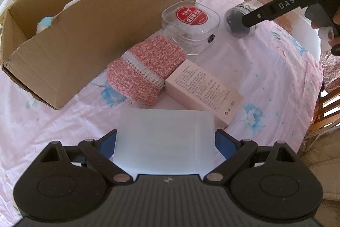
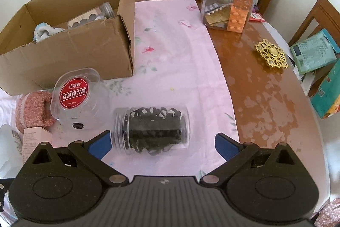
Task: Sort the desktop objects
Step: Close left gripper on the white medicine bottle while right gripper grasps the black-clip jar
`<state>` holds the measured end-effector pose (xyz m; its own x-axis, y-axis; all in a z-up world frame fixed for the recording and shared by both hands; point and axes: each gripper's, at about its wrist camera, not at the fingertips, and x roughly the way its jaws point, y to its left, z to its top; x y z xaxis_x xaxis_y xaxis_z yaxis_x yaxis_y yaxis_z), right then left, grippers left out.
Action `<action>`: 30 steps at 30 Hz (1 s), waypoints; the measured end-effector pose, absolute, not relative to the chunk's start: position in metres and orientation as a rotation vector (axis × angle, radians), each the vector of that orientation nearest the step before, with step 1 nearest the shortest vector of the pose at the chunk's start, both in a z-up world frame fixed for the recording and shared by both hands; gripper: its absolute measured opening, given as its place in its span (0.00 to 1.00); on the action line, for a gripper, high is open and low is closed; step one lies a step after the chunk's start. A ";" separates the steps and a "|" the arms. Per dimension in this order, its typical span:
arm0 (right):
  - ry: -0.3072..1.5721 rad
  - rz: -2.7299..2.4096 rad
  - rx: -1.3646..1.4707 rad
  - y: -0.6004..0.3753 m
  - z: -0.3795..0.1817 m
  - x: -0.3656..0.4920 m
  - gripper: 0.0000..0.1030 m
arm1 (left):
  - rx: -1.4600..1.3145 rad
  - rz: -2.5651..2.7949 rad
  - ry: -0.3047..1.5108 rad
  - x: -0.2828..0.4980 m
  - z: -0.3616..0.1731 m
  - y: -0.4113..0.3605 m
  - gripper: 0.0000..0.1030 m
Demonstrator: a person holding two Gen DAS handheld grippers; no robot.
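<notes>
Your left gripper (image 1: 165, 142) clamps a translucent white plastic box (image 1: 165, 137) above the pink cloth, bound for the brown cardboard carton (image 1: 85, 35). Your right gripper (image 2: 162, 145), jaws wide, must close around the toppled clear jar of black bands (image 2: 152, 130).

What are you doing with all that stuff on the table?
A person is sorting things with two hand-held grippers. The left gripper has its jaws closed on a frosted white plastic box. The right gripper hangs open over a clear plastic jar of black bands lying on its side on the pink cloth. The brown cardboard box already holds a few items. A pink knitted sock and pink carton wait nearby.
</notes>
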<state>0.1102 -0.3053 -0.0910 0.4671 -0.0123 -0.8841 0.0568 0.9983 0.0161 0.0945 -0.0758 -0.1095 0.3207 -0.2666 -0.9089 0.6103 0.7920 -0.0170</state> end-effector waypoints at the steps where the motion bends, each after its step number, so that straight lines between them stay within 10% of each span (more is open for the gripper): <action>1: 1.084 -0.045 0.042 -0.304 -0.092 0.112 1.00 | 0.361 -0.585 1.102 0.095 -0.110 -0.076 0.91; 30: 1.109 0.119 -0.107 -0.286 -0.081 0.127 0.78 | 0.303 -0.539 1.029 0.090 -0.085 -0.068 0.81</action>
